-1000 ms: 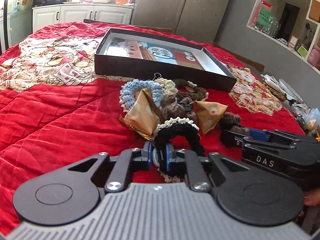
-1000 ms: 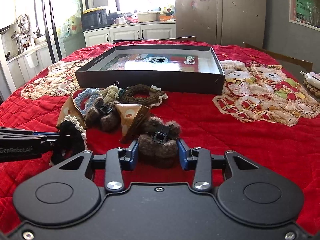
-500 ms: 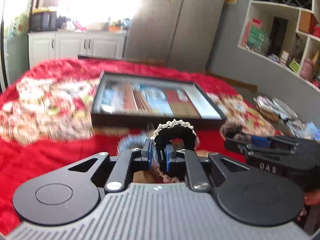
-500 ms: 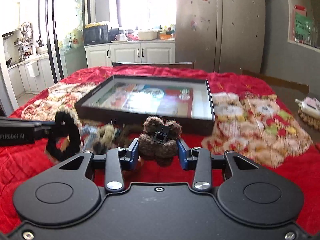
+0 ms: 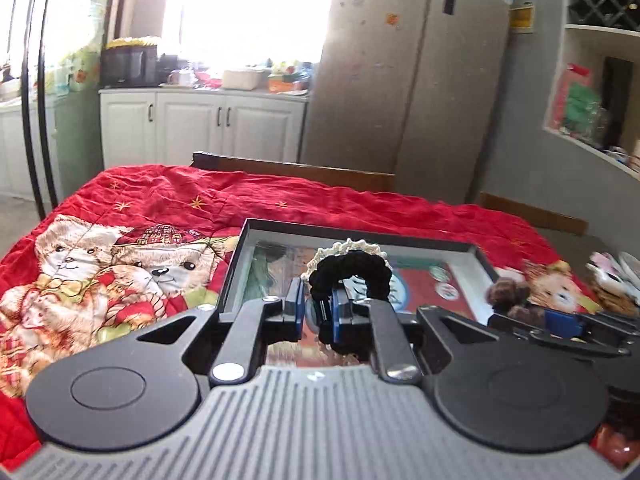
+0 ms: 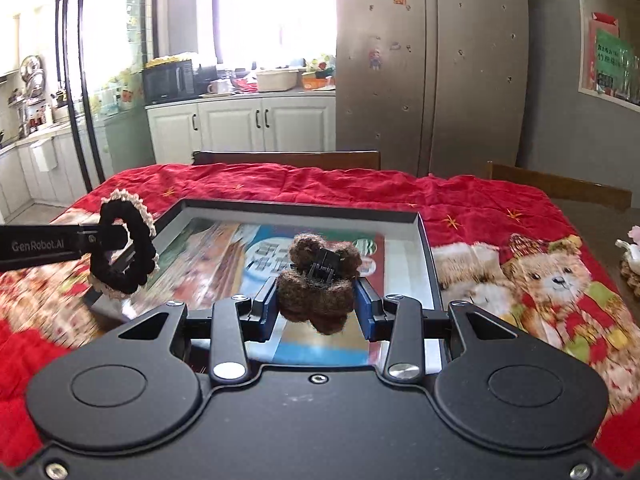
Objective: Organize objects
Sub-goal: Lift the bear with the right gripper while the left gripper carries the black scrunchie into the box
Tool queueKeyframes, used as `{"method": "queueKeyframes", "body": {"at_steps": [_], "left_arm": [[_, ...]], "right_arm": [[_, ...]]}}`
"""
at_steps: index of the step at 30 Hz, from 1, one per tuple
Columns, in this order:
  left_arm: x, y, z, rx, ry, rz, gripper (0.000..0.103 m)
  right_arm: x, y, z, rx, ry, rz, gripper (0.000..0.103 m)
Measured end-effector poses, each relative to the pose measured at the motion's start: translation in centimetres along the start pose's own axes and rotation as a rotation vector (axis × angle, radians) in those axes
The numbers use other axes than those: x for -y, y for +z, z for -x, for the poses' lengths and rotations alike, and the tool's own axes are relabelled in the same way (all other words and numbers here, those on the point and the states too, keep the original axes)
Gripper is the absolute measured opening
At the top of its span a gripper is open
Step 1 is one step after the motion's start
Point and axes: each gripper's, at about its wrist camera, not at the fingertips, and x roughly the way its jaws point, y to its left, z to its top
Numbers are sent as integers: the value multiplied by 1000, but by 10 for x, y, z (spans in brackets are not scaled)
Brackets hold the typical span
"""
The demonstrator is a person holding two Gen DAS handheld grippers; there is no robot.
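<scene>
In the left wrist view, the left gripper (image 5: 316, 312) is clenched on a black fabric scrunchie with a cream lace edge (image 5: 352, 270). The blue pads pinch the lower part of the loop, and the rest arches up and to the right above the fingers. Behind it lies a shallow black rectangular tray with a printed picture on its floor (image 5: 236, 264), resting on a red quilted cloth with teddy-bear prints (image 5: 160, 208) that covers the table. The scrunchie hangs over the near part of the tray, clear of its floor. At the right edge of the view, the right gripper (image 5: 532, 316) reaches in from the side and holds a brown fuzzy hair clip (image 5: 508, 292) over the tray's right rim.

In the right wrist view, the right gripper (image 6: 318, 308) grasps the brown fuzzy hair clip (image 6: 320, 280) between its blue pads; the clip's black plastic hinge faces up. It is held above the middle of the tray (image 6: 424, 240), not touching the floor. From the left edge, the left gripper (image 6: 108, 236) comes in level, carrying the scrunchie (image 6: 124, 256) over the tray's left rim. The red cloth (image 6: 480, 208) spreads around the tray on all sides. Beyond the table's far edge stand white cabinets (image 6: 240, 128) and a grey refrigerator (image 6: 432, 72).
</scene>
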Motion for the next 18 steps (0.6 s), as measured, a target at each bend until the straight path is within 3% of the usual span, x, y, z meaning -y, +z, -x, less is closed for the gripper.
{"method": "queueKeyframes", "body": {"at_steps": [7, 18], "left_arm": [[-4, 12, -50, -42, 8, 41, 16], [-14, 10, -93, -97, -7, 69, 16]], "right_arm": [[6, 13, -54, -5, -5, 9, 38], [3, 10, -104, -28, 26, 10, 38]]}}
